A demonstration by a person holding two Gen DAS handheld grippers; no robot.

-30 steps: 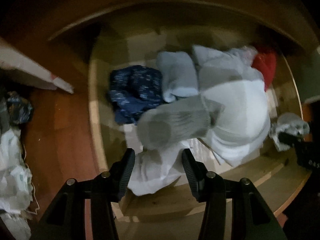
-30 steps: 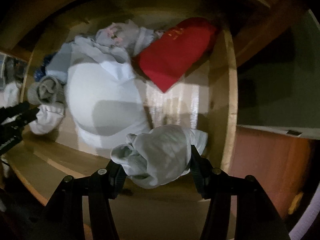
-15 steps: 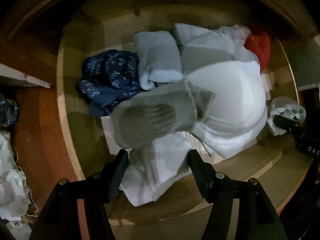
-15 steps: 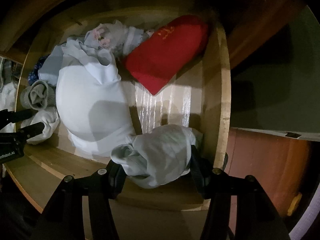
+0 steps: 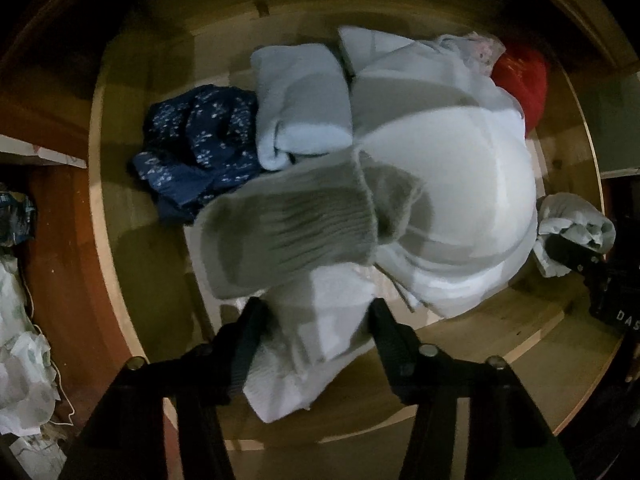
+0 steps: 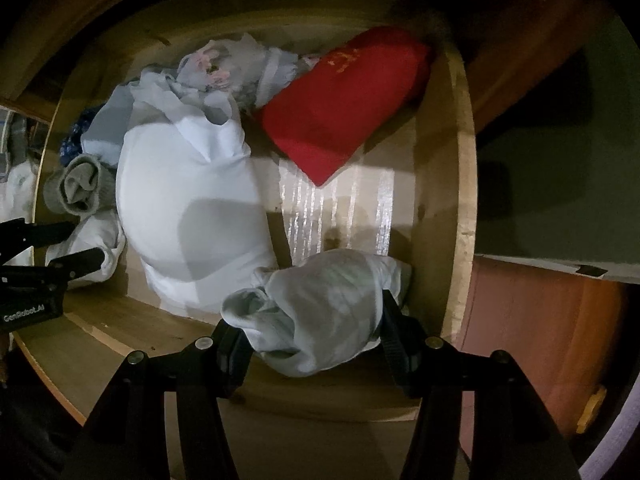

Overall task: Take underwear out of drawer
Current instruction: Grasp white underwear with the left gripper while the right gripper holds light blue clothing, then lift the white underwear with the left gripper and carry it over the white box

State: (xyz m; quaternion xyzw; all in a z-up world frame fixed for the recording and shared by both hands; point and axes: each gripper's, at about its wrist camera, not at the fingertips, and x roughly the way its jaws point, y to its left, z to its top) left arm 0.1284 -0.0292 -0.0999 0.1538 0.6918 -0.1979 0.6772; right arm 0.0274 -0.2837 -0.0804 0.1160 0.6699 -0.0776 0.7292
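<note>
The wooden drawer [image 5: 96,200] holds mixed clothing. My left gripper [image 5: 316,320] points down at the front of the drawer. Its jaws are closing on a white folded garment [image 5: 320,344], and both pads touch the cloth. A grey ribbed sock [image 5: 288,232] lies just beyond it. My right gripper [image 6: 312,320] is shut on a pale grey-green underwear bundle [image 6: 320,304] at the drawer's front right corner. The right wrist view also shows the left gripper [image 6: 60,246] at the left edge.
A large white padded garment [image 5: 440,184] fills the middle, with a pale blue roll [image 5: 304,104] and navy floral cloth [image 5: 200,140] to its left. A red pouch [image 6: 344,104] and lacy floral garment [image 6: 216,68] lie at the back. Loose clothes [image 5: 20,360] sit on the floor.
My left gripper has sunk closer to the drawer, widened, then narrowed onto the white garment. The right gripper keeps its grip on the pale bundle and has barely shifted.
</note>
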